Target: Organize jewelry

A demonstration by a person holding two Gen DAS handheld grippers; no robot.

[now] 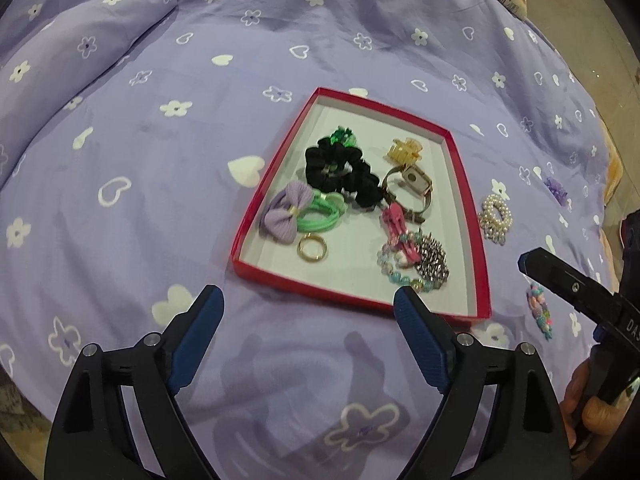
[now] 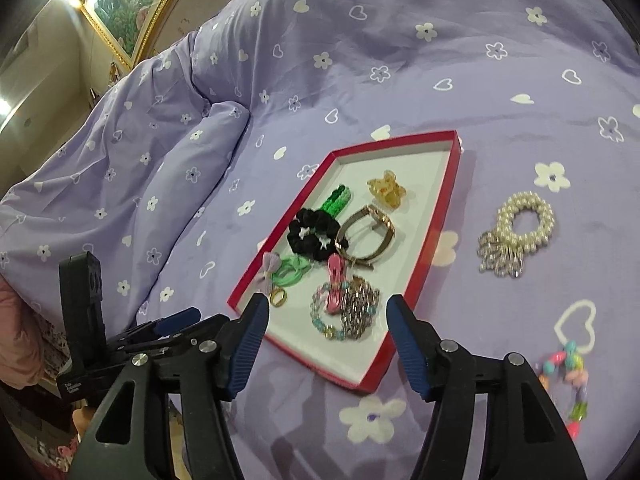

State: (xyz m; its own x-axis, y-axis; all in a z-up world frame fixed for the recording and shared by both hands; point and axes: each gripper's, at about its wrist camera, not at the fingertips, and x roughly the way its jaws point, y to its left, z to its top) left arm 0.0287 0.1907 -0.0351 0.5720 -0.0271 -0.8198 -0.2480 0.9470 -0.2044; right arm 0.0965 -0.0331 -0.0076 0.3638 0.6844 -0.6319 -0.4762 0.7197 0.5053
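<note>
Jewelry was seen gathered in a shallow red cardboard tray with a white floor (image 1: 478, 280) that lay on a bed covered by a lilac sheet printed with white flowers and hearts (image 1: 160, 184). Inside the tray, a black fabric scrunchie (image 1: 340, 172) was placed near the middle, with a green beaded clip (image 1: 341, 136) at its far side and an amber plastic claw clip (image 1: 404, 150) toward the far right wall. A gold-toned wristwatch with a rectangular face (image 1: 410, 184) was found just beside the scrunchie, and a lilac knitted bow on a green hair tie (image 1: 298, 212) was set along the left wall, with a plain gold ring (image 1: 311, 248) close in front of it. A pink clip (image 1: 396, 232) was laid over a pastel beaded bracelet (image 1: 394, 270) and a silver spiked piece (image 1: 432, 260). Outside the tray, on the sheet to its right, a white pearl scrunchie with a silver charm cluster (image 2: 520, 232) and a multicoloured plastic bead bracelet (image 2: 568, 384) were left well apart. The left hand-held gripper (image 1: 308, 316) was held released above the sheet at the tray's near edge, grasping nothing. The right hand-held gripper (image 2: 326, 320) was likewise spread wide over the tray's near corner, with nothing between its fingers.
</note>
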